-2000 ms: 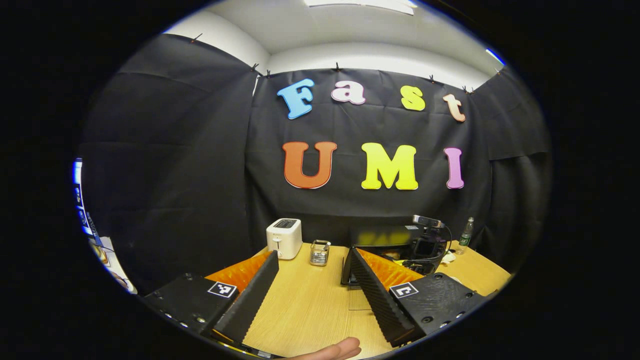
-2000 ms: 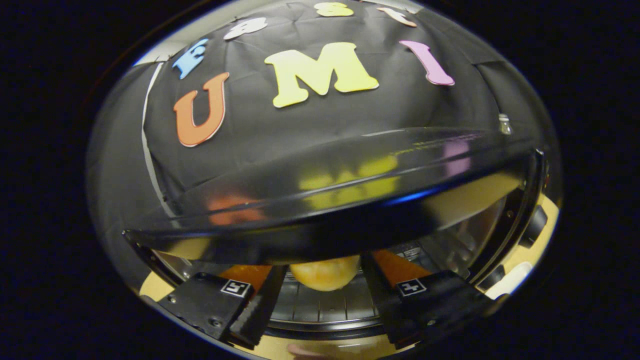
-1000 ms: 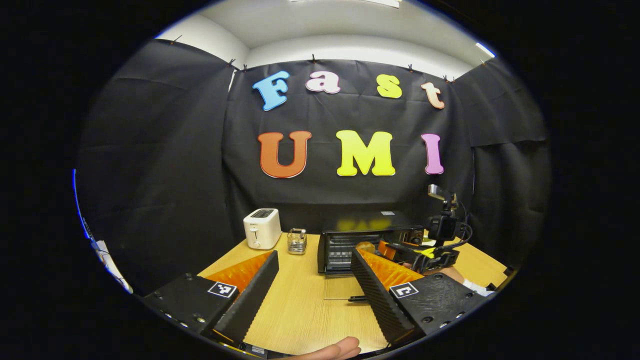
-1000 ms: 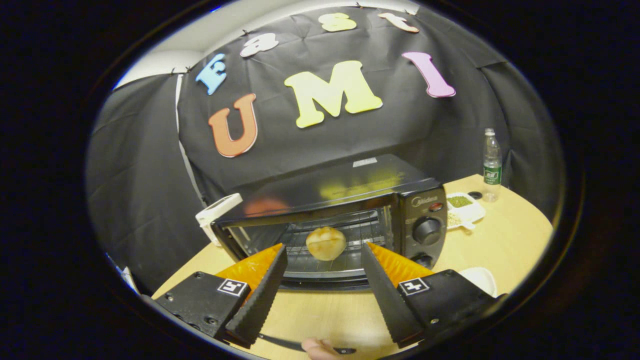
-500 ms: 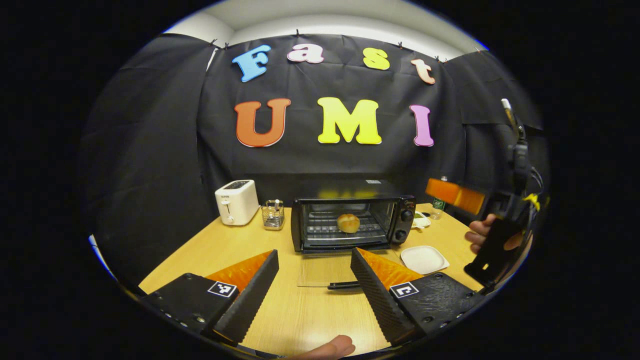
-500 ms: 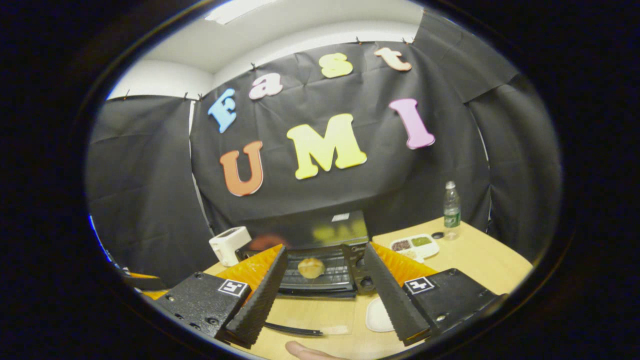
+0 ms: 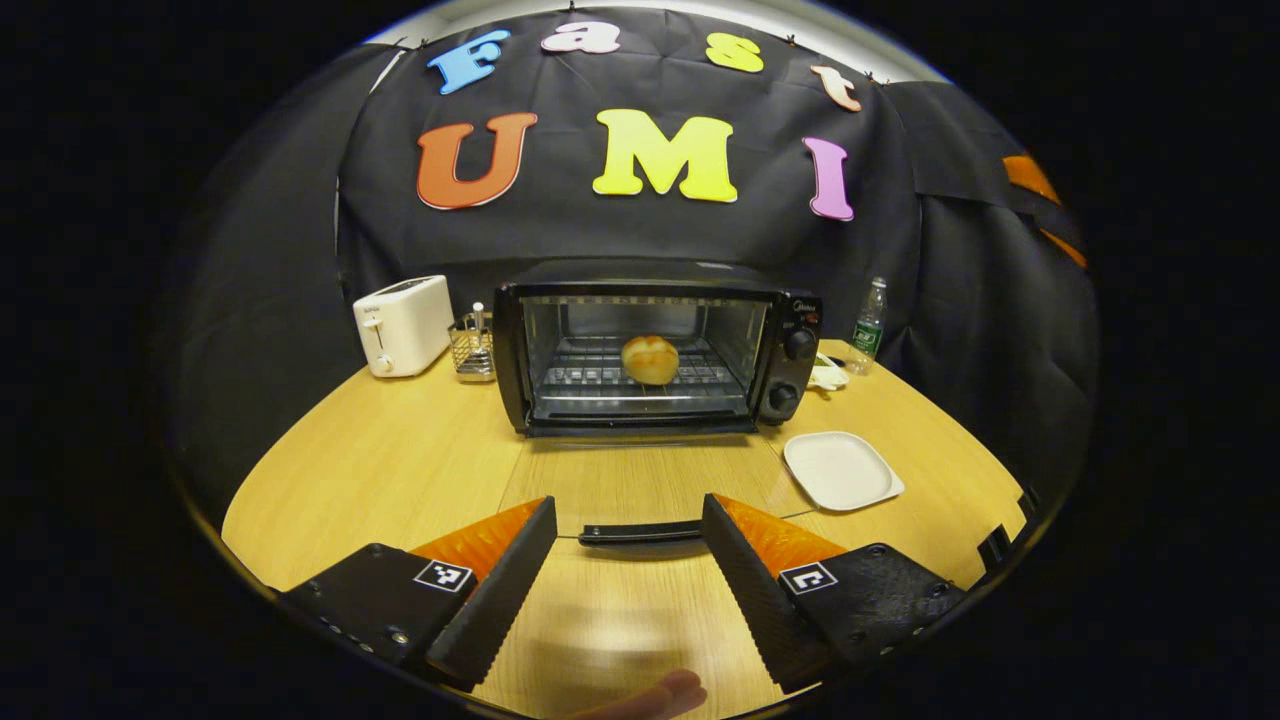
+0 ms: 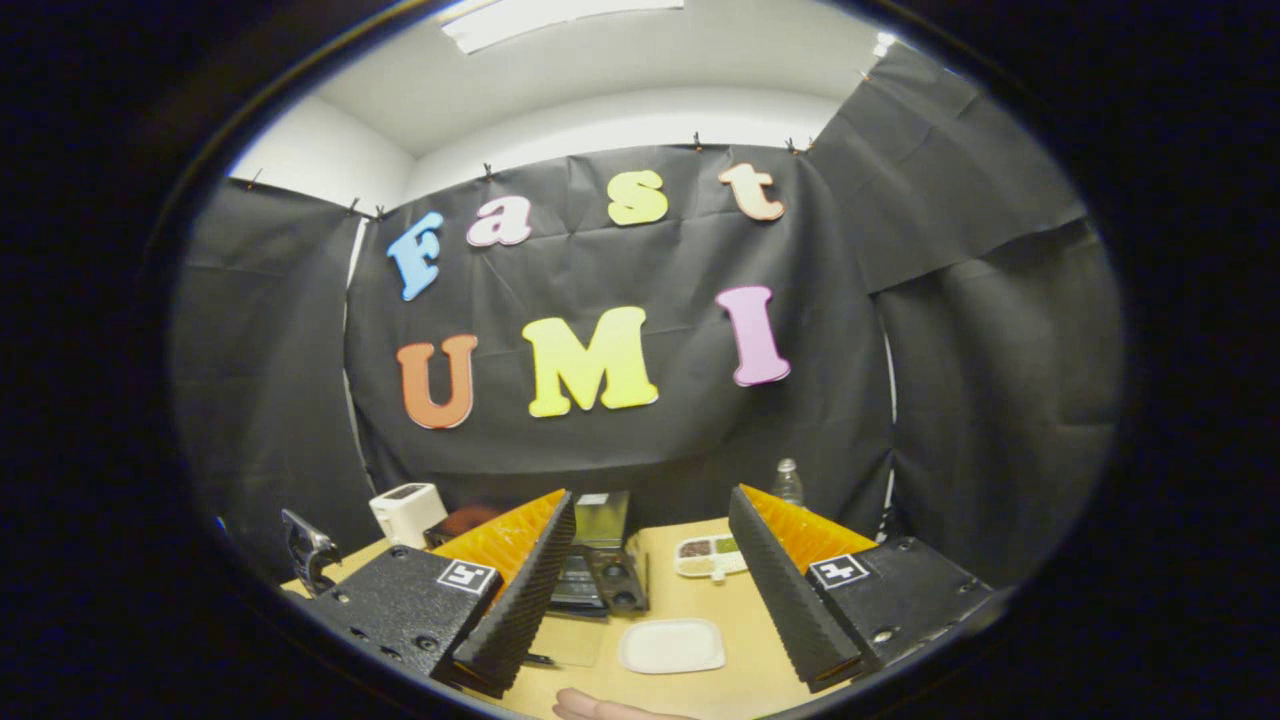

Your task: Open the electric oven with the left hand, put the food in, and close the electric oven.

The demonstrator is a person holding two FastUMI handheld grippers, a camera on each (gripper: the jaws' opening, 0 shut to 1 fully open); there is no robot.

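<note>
- The left gripper [image 7: 625, 560] hangs low over the table [image 7: 380, 470], jaws wide and empty, just short of the door handle [image 7: 640, 532].
- The right gripper [image 8: 650, 590] is raised, jaws wide and empty.
- The bun [image 7: 650, 359] sits on the rack inside the open oven [image 7: 650, 345]; bare wood lies around the door, the white plate [image 7: 842, 470] to its right.
- Since a second ago both grippers have drawn back from the oven.

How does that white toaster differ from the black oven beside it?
The toaster is white, small and closed-bodied with top slots; the electric oven is black, wider and taller. The oven's glass door lies folded down, showing a bread roll on its rack; nothing can be seen inside the toaster. Both stand at the back of the wooden table.
</note>
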